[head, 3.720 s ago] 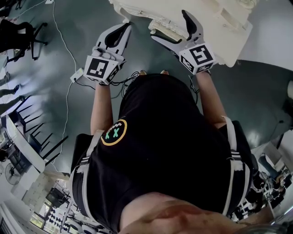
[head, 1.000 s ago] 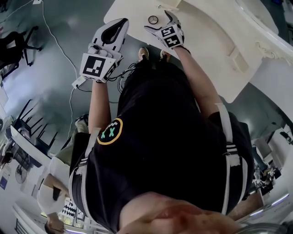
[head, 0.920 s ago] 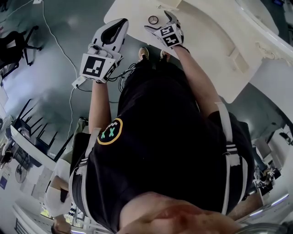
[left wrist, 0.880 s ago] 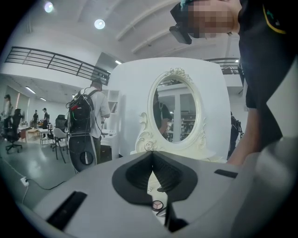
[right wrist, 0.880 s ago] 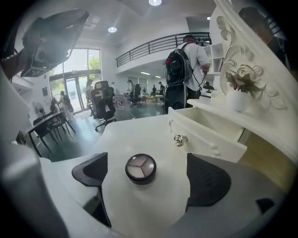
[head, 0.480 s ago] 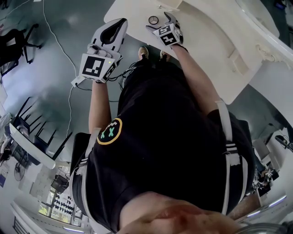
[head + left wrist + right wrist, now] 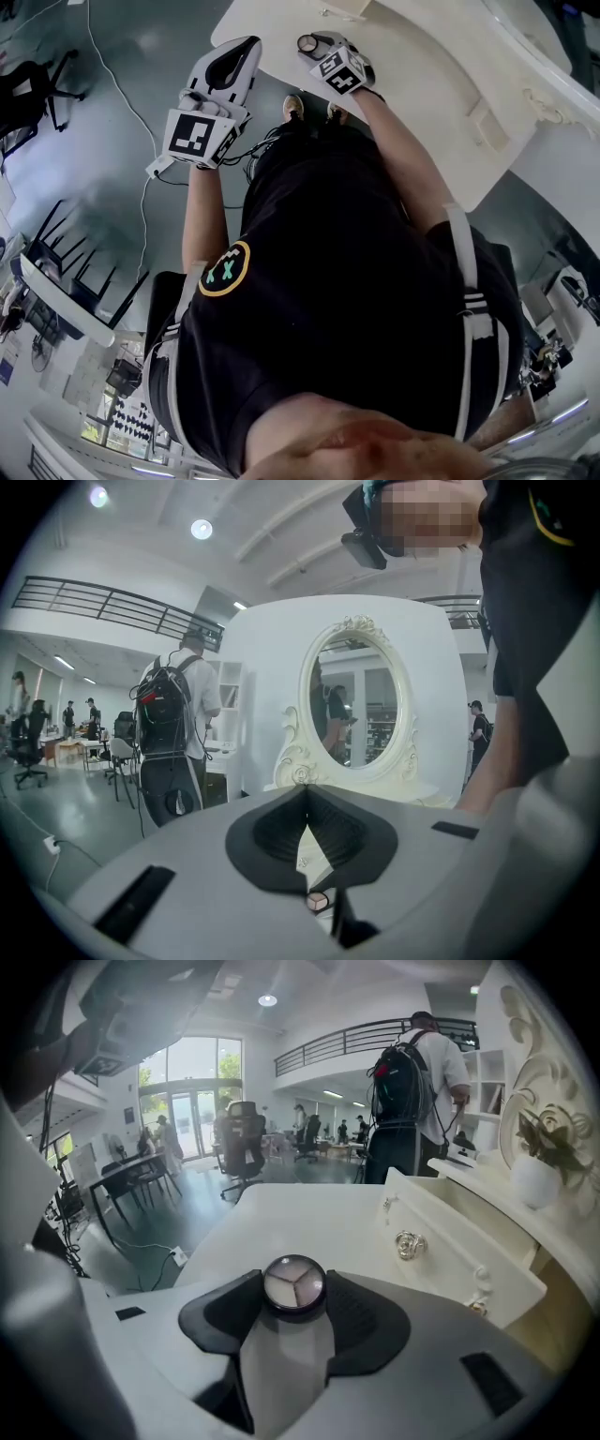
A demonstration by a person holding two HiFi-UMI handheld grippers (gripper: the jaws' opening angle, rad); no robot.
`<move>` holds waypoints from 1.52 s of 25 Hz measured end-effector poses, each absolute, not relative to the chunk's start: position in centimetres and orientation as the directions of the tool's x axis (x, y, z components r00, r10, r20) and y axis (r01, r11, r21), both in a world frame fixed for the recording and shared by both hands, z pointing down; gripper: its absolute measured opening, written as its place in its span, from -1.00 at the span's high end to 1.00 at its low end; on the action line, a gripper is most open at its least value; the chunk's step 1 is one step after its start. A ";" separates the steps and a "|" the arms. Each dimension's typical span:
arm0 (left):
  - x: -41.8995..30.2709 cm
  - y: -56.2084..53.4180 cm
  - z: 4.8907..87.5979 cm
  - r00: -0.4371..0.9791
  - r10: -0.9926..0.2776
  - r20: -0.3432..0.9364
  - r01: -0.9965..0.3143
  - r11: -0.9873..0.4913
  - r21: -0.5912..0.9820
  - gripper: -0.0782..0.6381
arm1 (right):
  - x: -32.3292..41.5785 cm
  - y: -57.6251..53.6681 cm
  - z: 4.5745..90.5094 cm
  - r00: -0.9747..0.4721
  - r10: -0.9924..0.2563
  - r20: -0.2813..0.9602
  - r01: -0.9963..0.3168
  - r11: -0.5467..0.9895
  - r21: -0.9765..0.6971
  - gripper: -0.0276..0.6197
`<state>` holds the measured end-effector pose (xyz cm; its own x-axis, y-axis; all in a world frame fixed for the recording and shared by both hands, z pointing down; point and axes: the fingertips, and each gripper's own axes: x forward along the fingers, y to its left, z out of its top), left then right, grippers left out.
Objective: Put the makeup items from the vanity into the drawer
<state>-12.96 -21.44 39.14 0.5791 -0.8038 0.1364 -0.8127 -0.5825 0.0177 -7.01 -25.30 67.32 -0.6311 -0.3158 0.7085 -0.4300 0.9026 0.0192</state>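
Observation:
A small round compact [image 7: 294, 1285] with a three-part pale lid rests on the white vanity top [image 7: 309, 1213] near its front edge. My right gripper [image 7: 294, 1290] is closing on it, and both dark pads touch its rim. In the head view the compact [image 7: 307, 43] shows at the tip of the right gripper [image 7: 319, 49]. The vanity's drawer [image 7: 450, 1232], with a round metal knob, stands pulled out to the right. My left gripper [image 7: 246, 49] hangs off the vanity's left end above the floor, its jaws [image 7: 306, 794] shut with nothing in them.
An oval mirror [image 7: 356, 705] in an ornate frame rises at the back of the vanity. A white pot with a plant [image 7: 536, 1180] stands on the shelf by the drawer. A person with a backpack [image 7: 412, 1082] stands beyond the vanity. Cables and chairs sit on the floor to the left.
The right gripper has turned and its jaws have closed in around the round compact on the vanity top. The left gripper has stayed in place.

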 end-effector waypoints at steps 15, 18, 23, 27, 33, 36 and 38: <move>-11.8 -21.8 39.1 0.609 -0.783 0.129 -0.790 -0.613 0.011 0.73 | -7.6 -26.2 62.4 -0.680 -0.393 0.619 -0.459 0.887 0.059 0.19; -11.8 -21.9 38.9 0.623 -0.772 0.128 -0.779 -0.627 0.011 0.73 | -8.0 -26.8 59.8 -0.701 -0.421 0.576 -0.467 0.881 0.075 0.19; -11.2 -22.2 38.5 0.640 -0.760 0.115 -0.765 -0.643 0.011 0.73 | -7.4 -28.1 55.7 -0.714 -0.476 0.514 -0.512 0.855 0.081 0.19; -10.9 -22.7 38.9 0.653 -0.750 0.104 -0.755 -0.656 0.004 0.73 | -6.3 -30.9 54.3 -0.699 -0.536 0.473 -0.565 0.820 0.095 0.19; -10.3 -23.1 39.0 0.662 -0.743 0.102 -0.747 -0.665 0.009 0.73 | -2.2 -37.0 56.8 -0.590 -0.612 0.526 -0.678 0.730 0.088 0.19; -10.8 -23.5 39.4 0.655 -0.748 0.106 -0.753 -0.658 0.008 0.73 | -1.5 -38.5 58.4 -0.561 -0.616 0.553 -0.697 0.712 0.086 0.19; -11.2 -23.6 39.4 0.647 -0.755 0.107 -0.760 -0.650 0.010 0.73 | -1.3 -38.9 58.7 -0.552 -0.621 0.557 -0.705 0.704 0.087 0.19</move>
<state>-11.21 -23.55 39.37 0.6468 -0.7550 0.1074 -0.7601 -0.6497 0.0103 -1.32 -38.88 58.69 -0.5519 -0.6210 0.5566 -0.7045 0.7043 0.0873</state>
